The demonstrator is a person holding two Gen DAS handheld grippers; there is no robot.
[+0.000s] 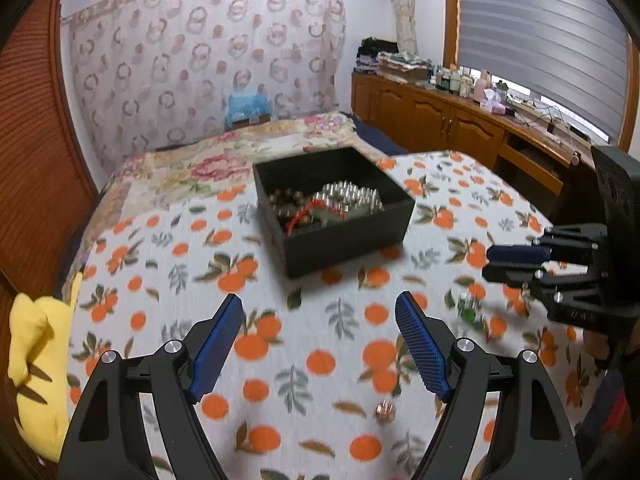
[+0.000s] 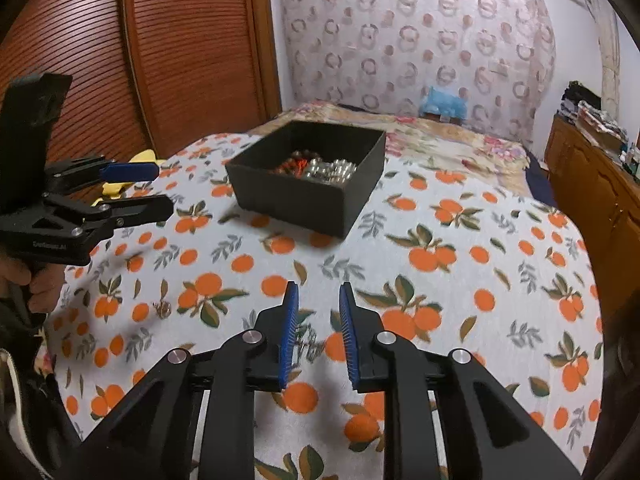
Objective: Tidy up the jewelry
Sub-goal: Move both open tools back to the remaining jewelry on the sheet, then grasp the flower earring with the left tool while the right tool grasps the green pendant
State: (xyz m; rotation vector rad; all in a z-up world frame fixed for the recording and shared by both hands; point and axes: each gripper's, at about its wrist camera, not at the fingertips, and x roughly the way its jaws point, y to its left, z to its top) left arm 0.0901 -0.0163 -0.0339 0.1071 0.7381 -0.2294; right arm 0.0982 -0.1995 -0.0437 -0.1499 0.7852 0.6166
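The left hand-held gripper [image 1: 320, 340] hangs low over the near part of the bed [image 1: 168, 264], its blue pads spread wide with nothing between them. A small gold-coloured ring [image 1: 385, 410] lies on the orange-print cover just below and ahead of its right finger. The right hand-held gripper [image 2: 316, 332] has its pads only narrowly apart; a small silvery piece with green stones [image 1: 470, 308] lies on the cover in the gap between them, and the pads do not seem to press on it, though blur makes this hard to judge.

Farther in, towards the middle of the bed, stands the black box [image 2: 304, 200], open-topped and already holding brown beads, a red string and silver pieces.

The step in hand looks like gathering the loose pieces. Next, each gripper would need to settle its pads around its small piece, close gently, lift, then carry it over the box rim.
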